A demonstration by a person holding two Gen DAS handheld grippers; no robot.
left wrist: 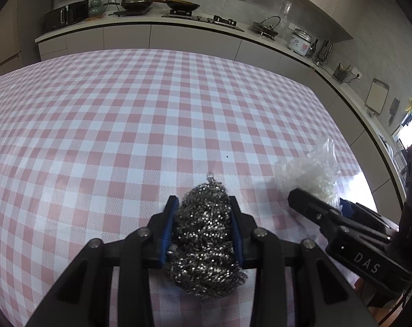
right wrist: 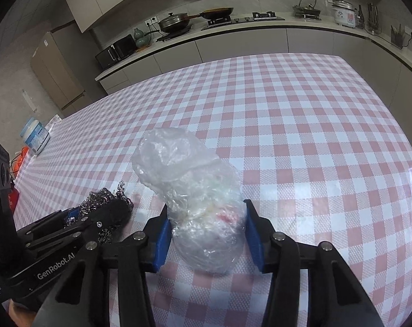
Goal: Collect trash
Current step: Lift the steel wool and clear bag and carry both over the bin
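Left gripper clamps steel scourer; right gripper pinches plastic wad. Only right view shows jar at tabletop edge, 9 o'clock. Checked cloth bare toward 12.

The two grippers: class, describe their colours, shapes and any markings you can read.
Both are black plastic, with linkage arms joined by silver round pins and flat blue pads on the fingers. The left gripper reads "GenRobot.AI" in white on its side; the right gripper shows "DAS".
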